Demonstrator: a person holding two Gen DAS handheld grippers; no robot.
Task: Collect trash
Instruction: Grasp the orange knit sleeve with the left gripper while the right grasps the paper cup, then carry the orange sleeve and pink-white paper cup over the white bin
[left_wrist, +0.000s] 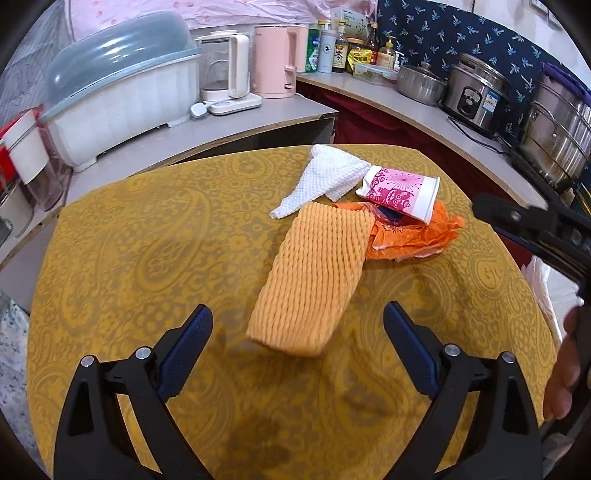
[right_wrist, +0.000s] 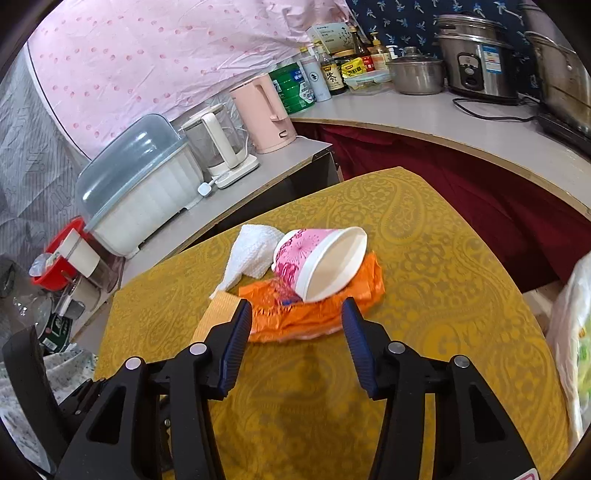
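Note:
Trash lies on a yellow patterned tablecloth (left_wrist: 147, 258): an orange foam net sleeve (left_wrist: 310, 280), an orange plastic bag (left_wrist: 413, 236), a pink and white paper cup (left_wrist: 402, 192) on its side, and a white paper towel (left_wrist: 325, 177). My left gripper (left_wrist: 297, 325) is open, just short of the sleeve's near end. My right gripper (right_wrist: 297, 314) is open, its fingertips on either side of the orange bag (right_wrist: 314, 314), with the cup (right_wrist: 321, 262) lying on the bag. The towel (right_wrist: 251, 254) and sleeve (right_wrist: 218, 314) lie to the left.
Counters wrap the table's far side with a covered dish rack (left_wrist: 122, 92), kettles (left_wrist: 273, 59), bottles, pots and a rice cooker (left_wrist: 476, 92). A white plastic bag (right_wrist: 572, 332) hangs at the table's right edge. The right gripper's body (left_wrist: 535, 229) shows at right.

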